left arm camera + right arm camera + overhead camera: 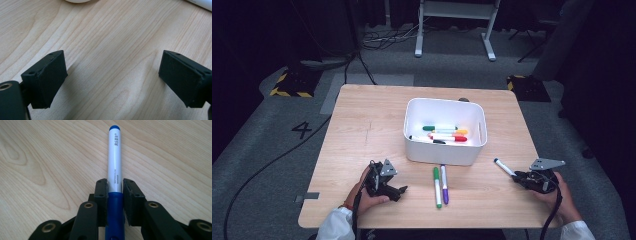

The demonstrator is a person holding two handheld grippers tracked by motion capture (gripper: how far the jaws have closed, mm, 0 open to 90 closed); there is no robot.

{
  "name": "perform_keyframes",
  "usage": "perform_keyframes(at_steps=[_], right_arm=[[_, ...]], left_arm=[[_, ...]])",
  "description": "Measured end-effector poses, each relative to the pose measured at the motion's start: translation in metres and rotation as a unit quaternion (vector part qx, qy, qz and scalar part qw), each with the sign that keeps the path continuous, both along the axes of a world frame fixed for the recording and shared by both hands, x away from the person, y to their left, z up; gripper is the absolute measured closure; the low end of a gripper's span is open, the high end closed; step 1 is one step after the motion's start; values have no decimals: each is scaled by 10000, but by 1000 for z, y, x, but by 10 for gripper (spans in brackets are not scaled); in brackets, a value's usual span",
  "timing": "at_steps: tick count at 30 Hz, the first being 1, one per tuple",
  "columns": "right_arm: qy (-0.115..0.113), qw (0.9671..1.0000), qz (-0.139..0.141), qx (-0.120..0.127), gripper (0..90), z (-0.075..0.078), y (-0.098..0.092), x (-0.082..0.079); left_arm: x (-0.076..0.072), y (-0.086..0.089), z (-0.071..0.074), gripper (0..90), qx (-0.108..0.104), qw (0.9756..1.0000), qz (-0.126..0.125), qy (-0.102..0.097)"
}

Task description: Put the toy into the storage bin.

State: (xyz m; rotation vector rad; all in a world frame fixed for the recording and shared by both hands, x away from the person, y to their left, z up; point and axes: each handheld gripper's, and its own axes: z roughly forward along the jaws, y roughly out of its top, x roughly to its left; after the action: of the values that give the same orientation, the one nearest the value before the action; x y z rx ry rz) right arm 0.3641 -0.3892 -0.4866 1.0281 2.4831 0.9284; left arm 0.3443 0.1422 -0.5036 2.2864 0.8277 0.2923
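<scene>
A: High view first, nearest the camera: the left gripper (387,186) sits low on the tabletop (362,130), the right gripper (532,178) opposite, its fingers closed on a blue marker (504,167).

B: Which way does the marker lie from those fingers?

A: It runs out ahead of them, long axis aimed up-left at the white bin (444,131), which holds several markers. A green marker (437,187) and a purple marker (444,184) lie side by side between the two grippers, nearer the left one's fingers.

B: And the left gripper view?

A: Its fingers (46,78) stand wide apart with bare tabletop (112,50) between them; nothing held.

B: The right gripper view?

A: Here the grip shows plainly, which the high view leaves small: both fingers (101,195) press the blue marker (114,162) where the white barrel meets the blue cap, barrel pointing straight away. I'd judge the carry to the bin falls to the right hand.
</scene>
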Motion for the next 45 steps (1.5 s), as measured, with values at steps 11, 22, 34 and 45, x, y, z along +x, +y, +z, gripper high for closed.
perform_keyframes(at_steps=[11,22,34,45], right_arm=[[-614,9976,191,265,751,48,9,1],[-1271,9894,481,516,751,113,29,10],[-1622,9816,904,453,751,152,64,31],[-1356,9759,1659,411,751,164,132,65]], left_arm=[[0,0,0,81,0,10000,-2,1],[0,0,0,81,0,10000,-1,2],[0,0,0,81,-1,10000,-5,8],[0,0,0,81,4,10000,-4,2]])
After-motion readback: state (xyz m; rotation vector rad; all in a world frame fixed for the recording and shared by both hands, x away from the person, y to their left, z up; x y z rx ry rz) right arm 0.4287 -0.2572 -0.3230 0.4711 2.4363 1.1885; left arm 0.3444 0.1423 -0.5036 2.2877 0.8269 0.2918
